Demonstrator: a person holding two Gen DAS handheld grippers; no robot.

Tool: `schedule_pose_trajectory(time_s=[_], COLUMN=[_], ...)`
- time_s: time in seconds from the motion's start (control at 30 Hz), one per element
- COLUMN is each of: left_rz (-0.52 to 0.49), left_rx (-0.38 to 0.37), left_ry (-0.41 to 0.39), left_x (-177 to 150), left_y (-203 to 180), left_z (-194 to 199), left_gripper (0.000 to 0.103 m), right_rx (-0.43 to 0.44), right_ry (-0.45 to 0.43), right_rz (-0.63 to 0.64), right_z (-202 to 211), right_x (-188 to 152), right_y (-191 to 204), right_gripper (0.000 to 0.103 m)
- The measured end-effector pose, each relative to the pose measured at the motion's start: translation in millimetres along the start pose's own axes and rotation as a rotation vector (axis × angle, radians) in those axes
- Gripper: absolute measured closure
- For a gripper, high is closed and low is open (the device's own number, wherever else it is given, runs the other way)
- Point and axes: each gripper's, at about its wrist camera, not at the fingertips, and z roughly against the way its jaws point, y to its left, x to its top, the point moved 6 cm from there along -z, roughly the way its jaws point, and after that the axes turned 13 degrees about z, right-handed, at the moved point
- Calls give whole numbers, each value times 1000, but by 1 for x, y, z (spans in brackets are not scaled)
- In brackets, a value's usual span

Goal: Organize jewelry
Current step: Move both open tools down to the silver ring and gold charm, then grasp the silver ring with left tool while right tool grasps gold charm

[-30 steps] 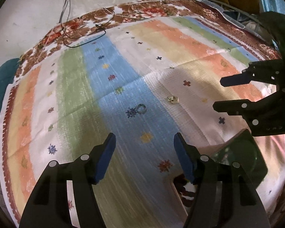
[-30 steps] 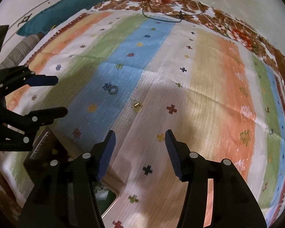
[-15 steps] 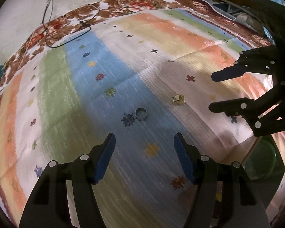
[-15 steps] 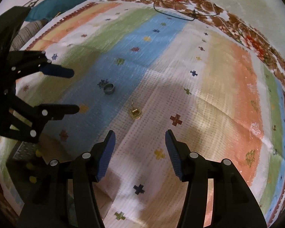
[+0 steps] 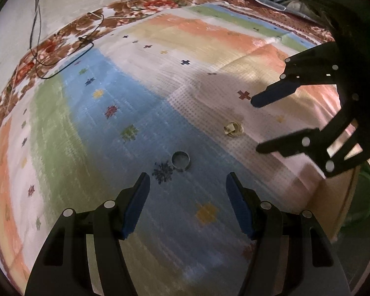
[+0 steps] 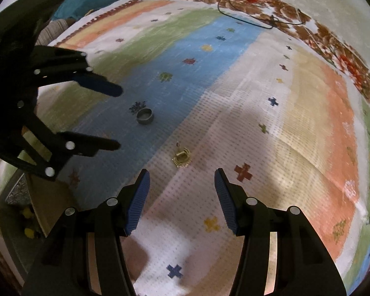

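hovering both claws spread, left (image 5: 186, 190) just short of the band (image 5: 180, 160), judging it light, stiff, slippery, needing pinching across its rim.

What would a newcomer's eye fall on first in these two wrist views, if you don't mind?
Probably the two small pieces lying apart on the striped cloth: a silver ring on the blue stripe just ahead of the open left gripper, and a gold ring on the white stripe ahead of the open right gripper.
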Motion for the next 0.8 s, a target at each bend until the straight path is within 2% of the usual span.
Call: schedule_pose_trajectory(time_s=[0.33,0.63,0.7,0.8], left_rz=[-25,-5,0,10], left_rx=[2,-31,-40,-48], left_ry=[20,32,32,34], left_x=[10,9,9,10], left_y=[4,8,8,8], left_z=[-18,-27,-28,-29], left_gripper=[39,39,42,46], right_rx=[10,4,7,15], right_ry=[-3,-16,-16,-19], right_rz=[-13,13,12,14], right_z=[-13,-20,-20,-20], right_x=[0,7,7,7], right_y=[-7,-7,-7,-7], right_gripper=[49,49,49,55])
